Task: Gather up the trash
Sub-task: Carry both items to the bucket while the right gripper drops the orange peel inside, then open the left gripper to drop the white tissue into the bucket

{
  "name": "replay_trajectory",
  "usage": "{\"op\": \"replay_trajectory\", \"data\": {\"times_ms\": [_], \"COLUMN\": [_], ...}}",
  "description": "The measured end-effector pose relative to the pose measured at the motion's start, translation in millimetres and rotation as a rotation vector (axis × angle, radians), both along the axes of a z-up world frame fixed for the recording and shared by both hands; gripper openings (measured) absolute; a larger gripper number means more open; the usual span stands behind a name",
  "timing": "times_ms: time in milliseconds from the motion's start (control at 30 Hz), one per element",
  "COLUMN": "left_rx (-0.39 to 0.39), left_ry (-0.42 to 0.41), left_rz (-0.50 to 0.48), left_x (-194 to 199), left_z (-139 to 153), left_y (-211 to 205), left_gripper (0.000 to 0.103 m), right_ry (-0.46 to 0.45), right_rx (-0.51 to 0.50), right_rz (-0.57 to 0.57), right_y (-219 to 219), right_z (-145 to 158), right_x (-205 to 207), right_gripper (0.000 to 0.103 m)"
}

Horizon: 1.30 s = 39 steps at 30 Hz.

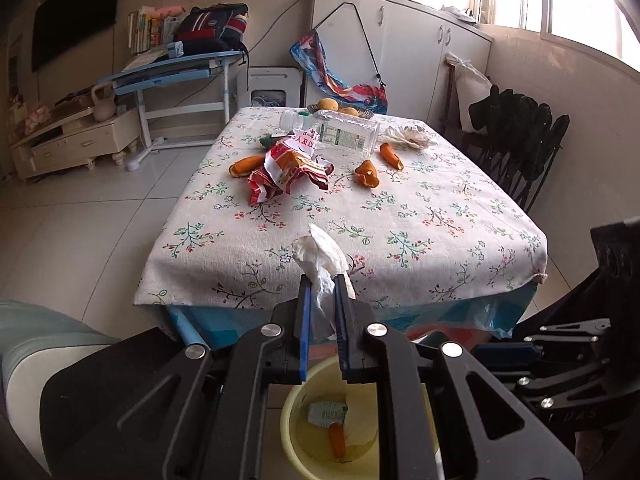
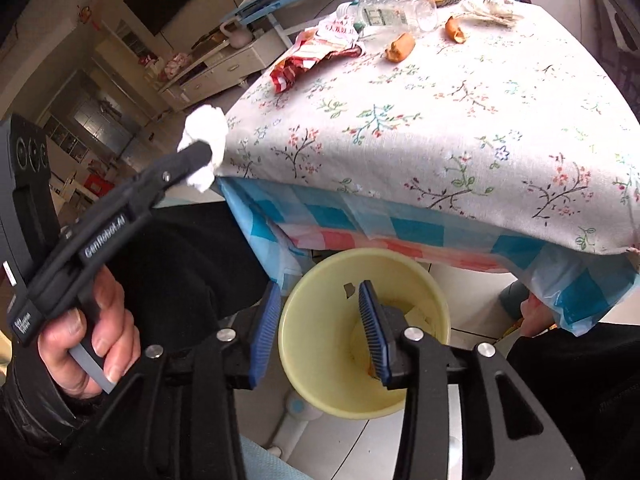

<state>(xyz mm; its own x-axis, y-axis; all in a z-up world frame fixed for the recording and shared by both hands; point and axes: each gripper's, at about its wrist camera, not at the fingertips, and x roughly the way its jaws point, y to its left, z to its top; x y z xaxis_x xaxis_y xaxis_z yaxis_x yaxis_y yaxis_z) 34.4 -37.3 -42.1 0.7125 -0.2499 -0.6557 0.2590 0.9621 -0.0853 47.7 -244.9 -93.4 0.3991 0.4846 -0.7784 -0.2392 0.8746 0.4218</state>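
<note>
The left gripper (image 1: 323, 280) is clenching a crumpled tissue (image 1: 320, 256); its own frame is hiding much of the yellow bin (image 1: 292, 412) below. The right gripper (image 2: 316, 300) is hanging released above that bin, nothing between its fingers. Ahead on the surface (image 1: 400, 216) are lying a wrapper (image 1: 288, 168), orange peels (image 1: 368, 172) and a plastic bottle (image 1: 332, 132).

From here I can't read the label on the clear bottle (image 1: 336, 132); the print is too small. The yellow bin (image 1: 292, 420) is half hidden behind my left gripper's (image 1: 323, 280) linkage. At nine o'clock a blue-grey cushion (image 1: 36, 344) is cut off by the edge.
</note>
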Motion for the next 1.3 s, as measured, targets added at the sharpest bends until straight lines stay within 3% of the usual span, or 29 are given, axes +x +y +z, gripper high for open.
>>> {"op": "replay_trajectory", "data": {"times_ms": [400, 567, 700, 833, 1300], "left_rx": [0.122, 0.165, 0.179, 0.184, 0.210], "left_ry": [0.137, 0.186, 0.207, 0.200, 0.158], "left_rz": [-0.168, -0.212, -0.213, -0.213, -0.197], "left_x": [-20.6, -23.8, -22.9, -24.4, -26.5], "left_z": [-30.5, -42.6, -46.8, -45.9, -41.2], "left_y": [-42.5, -53.6, -54.1, -53.5, -54.2], "left_gripper": [0.011, 0.011, 0.019, 0.038, 0.055], "right_ry": [-0.148, -0.161, -0.180, -0.196, -0.213], "right_rx": [0.025, 0.036, 0.031, 0.027, 0.013], "right_rz": [-0.174, -0.199, -0.208, -0.215, -0.235], "right_y": [-33.0, -39.7, -40.0, -41.3, -44.3], "right_z": [27.8, 31.0, 34.0, 36.9, 37.3], "right_x": [-2.3, 0.6, -0.6, -3.2, -4.8], "right_gripper": [0.067, 0.068, 0.068, 0.071, 0.072]}}
